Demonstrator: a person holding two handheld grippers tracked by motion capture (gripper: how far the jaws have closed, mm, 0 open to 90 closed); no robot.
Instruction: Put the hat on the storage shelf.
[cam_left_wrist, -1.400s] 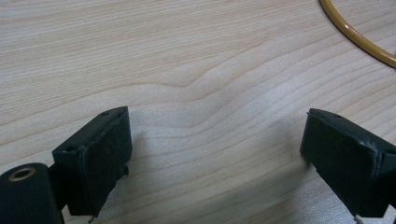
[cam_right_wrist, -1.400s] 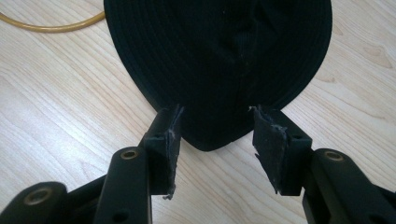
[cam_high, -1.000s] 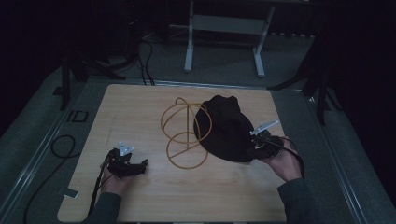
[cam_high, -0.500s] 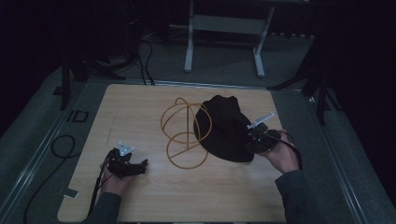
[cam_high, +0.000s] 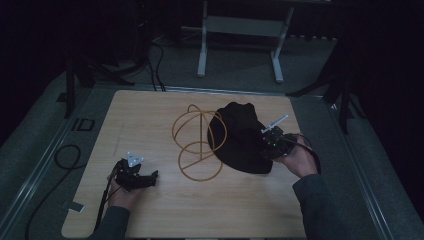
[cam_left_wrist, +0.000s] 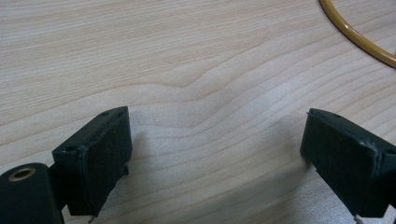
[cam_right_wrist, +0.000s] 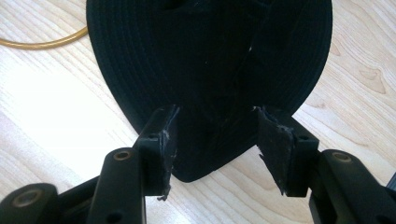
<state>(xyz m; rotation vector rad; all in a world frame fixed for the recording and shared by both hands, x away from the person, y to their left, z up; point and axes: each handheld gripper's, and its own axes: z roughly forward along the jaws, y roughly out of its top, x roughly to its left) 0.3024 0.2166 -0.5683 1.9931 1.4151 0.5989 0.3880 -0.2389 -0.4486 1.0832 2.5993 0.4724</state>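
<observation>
Jaws of the right gripper (cam_right_wrist: 215, 149) stood apart astride the black cap's (cam_right_wrist: 210, 56) brim, while the left gripper (cam_left_wrist: 215, 154) hung wide open over the wooden table (cam_left_wrist: 187, 60).

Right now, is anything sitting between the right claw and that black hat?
Nothing visible does. The right claw is open, and the black hat has its brim edge already lying between the two jaws. The yellow wire hoop lies off to the hat's far side, on the wooden table, not in the path.
</observation>
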